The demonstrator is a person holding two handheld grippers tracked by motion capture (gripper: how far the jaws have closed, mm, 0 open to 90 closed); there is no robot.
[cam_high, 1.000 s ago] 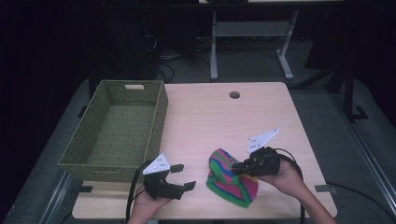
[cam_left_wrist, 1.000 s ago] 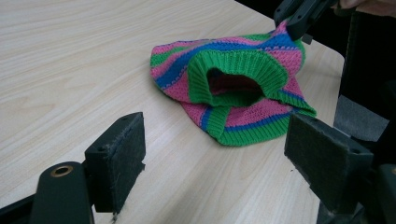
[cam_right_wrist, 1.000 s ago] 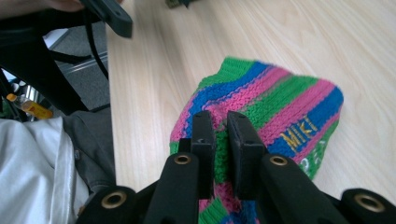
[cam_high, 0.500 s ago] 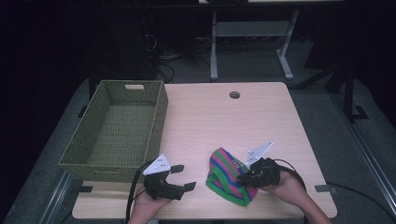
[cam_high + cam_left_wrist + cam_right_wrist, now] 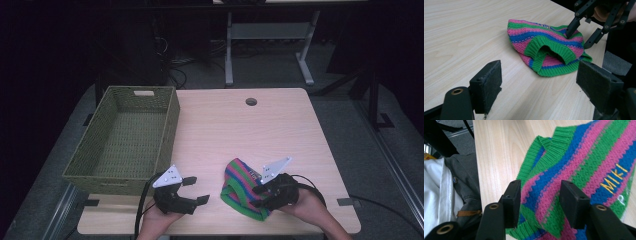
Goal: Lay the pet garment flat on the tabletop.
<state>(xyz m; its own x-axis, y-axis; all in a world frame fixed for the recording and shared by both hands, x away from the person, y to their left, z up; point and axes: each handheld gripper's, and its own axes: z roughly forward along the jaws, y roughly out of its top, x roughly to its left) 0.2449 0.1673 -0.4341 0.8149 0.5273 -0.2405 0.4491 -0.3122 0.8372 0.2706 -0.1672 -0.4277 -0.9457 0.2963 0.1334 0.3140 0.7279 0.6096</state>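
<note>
1. Now the right gripper [image 5: 261, 194] has come down onto the striped knit hat [image 5: 240, 190] from beside it – jaws parted, straddling the knit, nothing pinched yet; a grasp looks imminent.
2. Meanwhile the left gripper [image 5: 196, 192] waits wide open just left of the hat, near the table's [image 5: 260, 130] front edge – the green basket [image 5: 125, 140] stands empty.
3. Only the right gripper view reveals yellow "MIKI" lettering [image 5: 612, 179].

striped knit hat [image 5: 243, 187], lying flat, table's near edge

High view above table [image 5: 280, 125]; gripper views close, sharing striped knit [image 5: 549, 50].
</note>
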